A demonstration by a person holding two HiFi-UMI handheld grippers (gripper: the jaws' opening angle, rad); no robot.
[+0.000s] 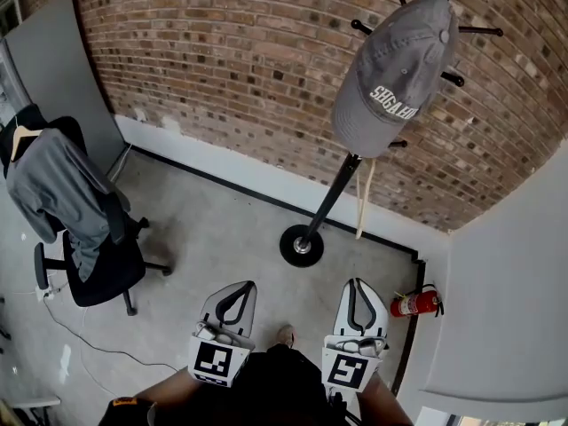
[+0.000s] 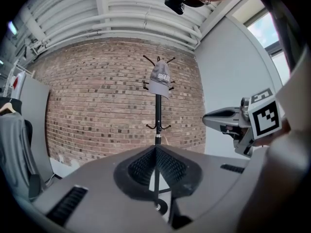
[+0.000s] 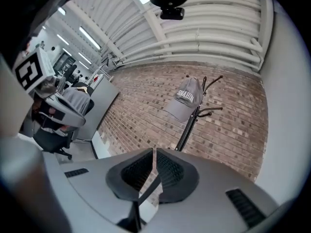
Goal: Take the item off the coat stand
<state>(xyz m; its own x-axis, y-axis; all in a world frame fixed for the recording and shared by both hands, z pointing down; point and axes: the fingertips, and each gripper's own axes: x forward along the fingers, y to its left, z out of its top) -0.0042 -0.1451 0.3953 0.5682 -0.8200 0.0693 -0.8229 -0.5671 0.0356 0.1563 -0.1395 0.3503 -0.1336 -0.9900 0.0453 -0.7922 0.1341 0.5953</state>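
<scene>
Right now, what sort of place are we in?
Probably an indoor office corner: an office chair draped with a grey garment, a coat stand holding a grey cap by a brick wall, and a fire extinguisher.

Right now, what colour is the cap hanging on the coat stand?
The cap is grey with white lettering; the head view shows it best.
</scene>
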